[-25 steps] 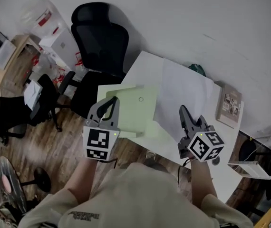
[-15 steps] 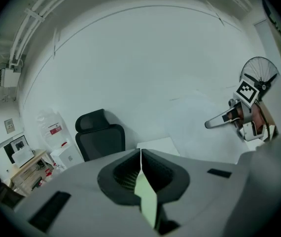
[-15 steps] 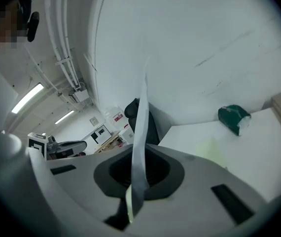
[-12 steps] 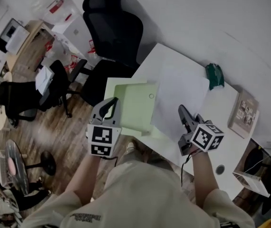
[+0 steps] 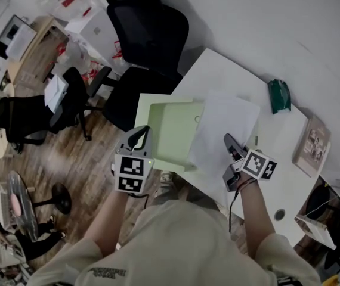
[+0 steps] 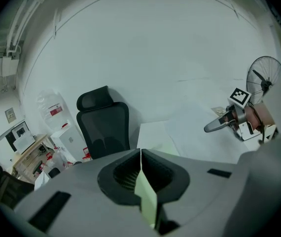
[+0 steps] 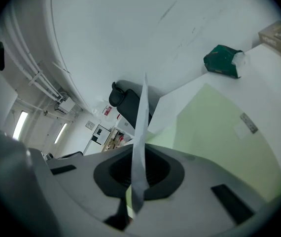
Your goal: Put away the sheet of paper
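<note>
Filing step, by my reading: the right gripper (image 5: 229, 140) is clamped shut on the near edge of the sheet of paper (image 5: 226, 121), which lies across the white table (image 5: 218, 70) with its left side overlapping the open green folder (image 5: 170, 130). The left gripper (image 5: 138, 133) is pinched tight on the folder's near edge. Next, the sheet likely needs sliding leftward fully into the folder, with the left grip steadying it

The sheet of paper (image 5: 226, 124) is thin, matt and white. The folder (image 5: 170, 133) looks like smooth pale-green plastic. The table (image 5: 218, 70) is smooth and white, the floor (image 5: 80, 159) grained wood.
</note>
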